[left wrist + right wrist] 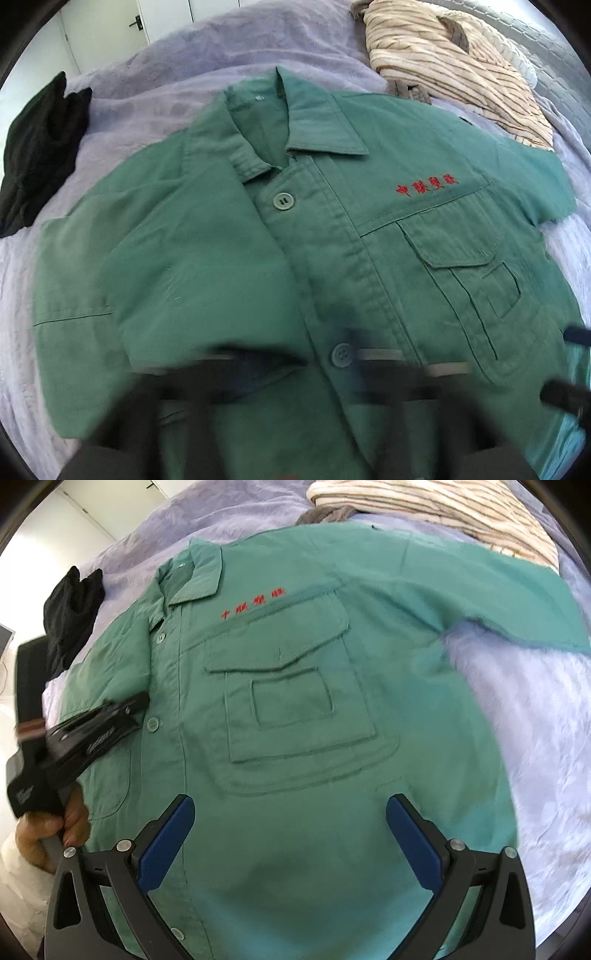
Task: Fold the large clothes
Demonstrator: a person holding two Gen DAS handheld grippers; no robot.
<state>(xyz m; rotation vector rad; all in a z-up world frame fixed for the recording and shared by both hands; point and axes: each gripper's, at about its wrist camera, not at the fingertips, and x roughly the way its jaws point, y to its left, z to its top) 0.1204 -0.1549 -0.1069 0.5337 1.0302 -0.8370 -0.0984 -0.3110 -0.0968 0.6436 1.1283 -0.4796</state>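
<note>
green jacket (295, 709) flat on bed (535, 738), front up | right gripper (290, 834) jaws apart, empty, above jacket | left gripper (110, 720) blurred, jaws apart

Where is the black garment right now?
The black garment lies bunched on the lavender bedspread at the left edge of both views, just left of the green jacket's collar end.

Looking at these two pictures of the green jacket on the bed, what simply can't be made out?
- Left hand-held gripper: a dark motion smear in the left wrist view.
- Green jacket: its hem is cut off at the bottom edge of both views, behind the right hand-held gripper.
- Red embroidery: too small and soft to read.
- Black garment and striped blanket: cut off by the lens rim.
</note>
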